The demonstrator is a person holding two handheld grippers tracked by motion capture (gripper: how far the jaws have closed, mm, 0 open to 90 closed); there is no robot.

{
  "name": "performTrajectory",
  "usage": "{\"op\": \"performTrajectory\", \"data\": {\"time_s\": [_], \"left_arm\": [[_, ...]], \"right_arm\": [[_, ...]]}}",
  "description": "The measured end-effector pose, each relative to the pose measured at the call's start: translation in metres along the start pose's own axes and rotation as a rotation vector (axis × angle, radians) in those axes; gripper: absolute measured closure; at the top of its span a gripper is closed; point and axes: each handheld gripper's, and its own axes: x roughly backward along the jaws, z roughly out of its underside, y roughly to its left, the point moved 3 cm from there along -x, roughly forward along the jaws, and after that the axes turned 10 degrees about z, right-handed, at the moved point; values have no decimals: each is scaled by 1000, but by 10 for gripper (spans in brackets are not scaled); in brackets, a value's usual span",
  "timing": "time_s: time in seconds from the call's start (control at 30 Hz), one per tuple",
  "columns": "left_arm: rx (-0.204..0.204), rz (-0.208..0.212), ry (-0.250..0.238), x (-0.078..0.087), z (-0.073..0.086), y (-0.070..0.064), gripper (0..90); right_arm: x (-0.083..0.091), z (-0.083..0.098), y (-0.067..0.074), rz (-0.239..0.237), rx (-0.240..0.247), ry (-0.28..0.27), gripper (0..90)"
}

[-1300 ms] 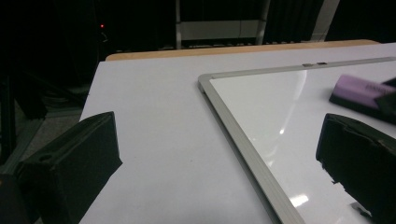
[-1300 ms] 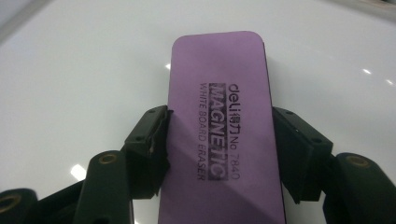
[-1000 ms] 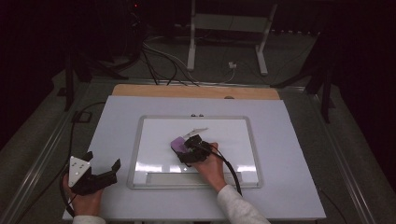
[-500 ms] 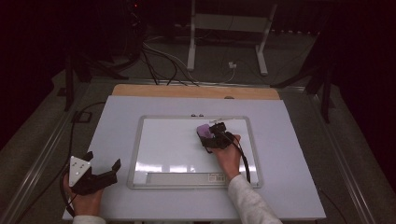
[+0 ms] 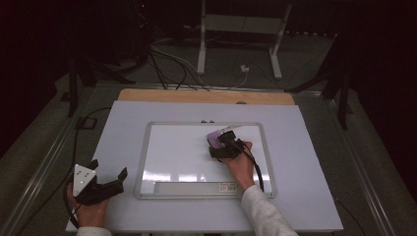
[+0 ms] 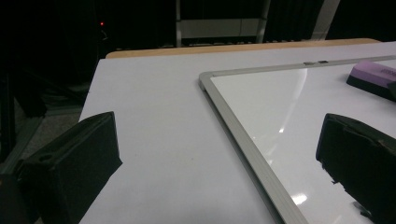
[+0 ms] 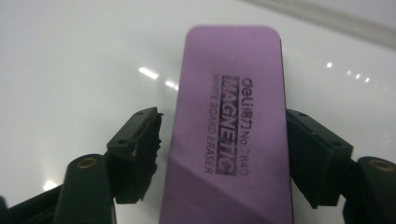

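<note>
Eraser [image 7: 233, 126] apparently near whiteboard [image 5: 162, 147] top edge.

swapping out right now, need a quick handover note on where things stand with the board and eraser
Right hand-held gripper: jaws astride the purple eraser; left jaw shows a small gap, so the grip is not clearly tight. The eraser lies flat on the whiteboard, upper right area.
Left hand-held gripper: open, empty, on the table left of the board.
Done: board surface looks clean where visible.
Left: probably finish wiping and set the eraser down.
</note>
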Motion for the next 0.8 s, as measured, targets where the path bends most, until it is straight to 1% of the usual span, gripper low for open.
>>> {"op": "performTrajectory", "data": {"time_s": [0.1,0.17,0.2,0.27,0.4,0.47,0.5,0.57,0.73,0.8], "left_arm": [[4,-3,-8,1,-1,0,4],[1,-2,-3,0,0,0,4],[1,-1,-4,0,0,0,4],[0,0,-7,0,-1,-1,4],[-2,1,-5,0,-1,-1,4],[1,1,-6,0,-1,0,4],[3,0,-6,0,-1,0,4],[5,0,-9,0,-1,0,4],[-1,3,-3,0,-1,-1,4],[0,2,-3,0,-1,-1,4]], "right_arm": [[11,-3,5,15,37,-57,273],[19,-5,8,8,61,-99,274],[22,-5,9,-2,73,-112,275],[27,-5,13,-10,98,-118,283],[32,1,19,17,172,-130,283],[32,4,21,29,191,-132,283],[32,5,21,35,197,-132,284],[30,7,21,29,198,-118,291],[25,12,17,48,198,-92,298],[24,13,15,51,202,-93,315]]}}
